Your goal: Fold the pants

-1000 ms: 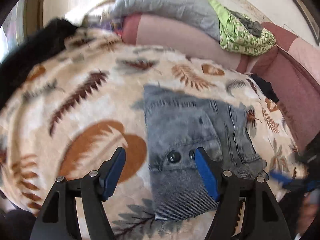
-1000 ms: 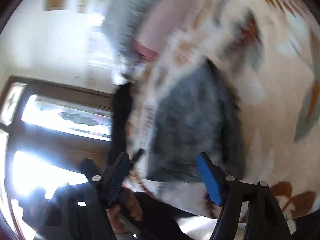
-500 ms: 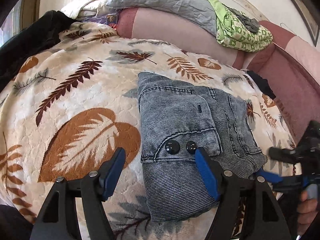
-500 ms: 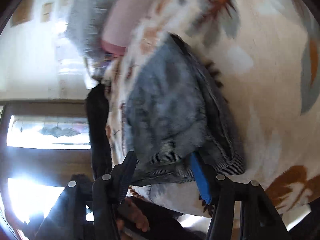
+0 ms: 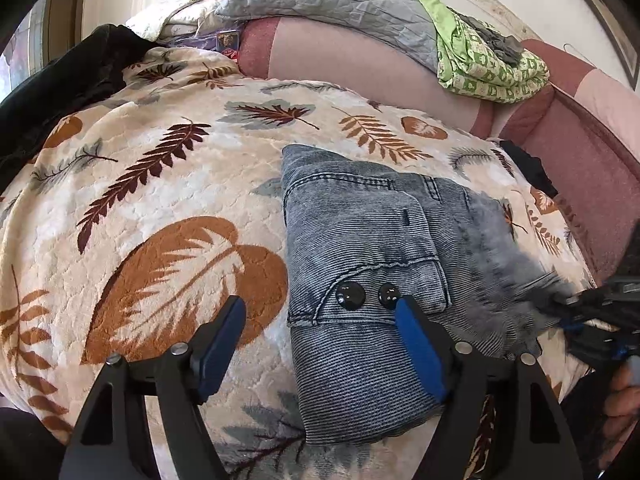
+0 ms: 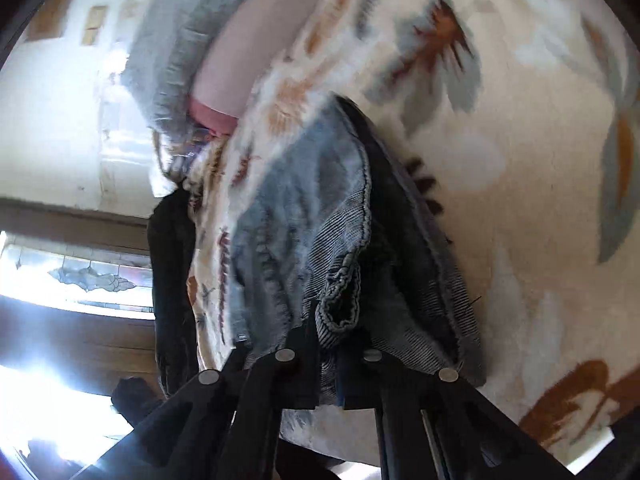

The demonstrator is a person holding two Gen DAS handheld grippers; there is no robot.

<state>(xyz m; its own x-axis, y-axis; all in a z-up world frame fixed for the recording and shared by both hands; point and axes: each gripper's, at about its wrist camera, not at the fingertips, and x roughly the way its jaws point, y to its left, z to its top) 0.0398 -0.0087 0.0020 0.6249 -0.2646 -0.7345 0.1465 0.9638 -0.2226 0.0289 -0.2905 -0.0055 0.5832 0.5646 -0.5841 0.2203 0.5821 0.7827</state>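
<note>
Cream blanket (image 5: pixel 168 208) with brown and grey leaf prints spreads over the bed; on it lie the folded grey denim pants (image 5: pixel 360 240), pocket and two dark buttons facing up; black cloth (image 5: pixel 60 88) drapes over the blanket's far left edge; a small dark item (image 5: pixel 528 168) sits at the right edge, too small to identify.

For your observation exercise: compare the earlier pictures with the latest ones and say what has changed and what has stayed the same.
The right gripper has closed on the edge of the folded jeans and begun lifting it; before, its jaws stood open. The left gripper stays open above the leaf-print blanket, holding nothing.
</note>
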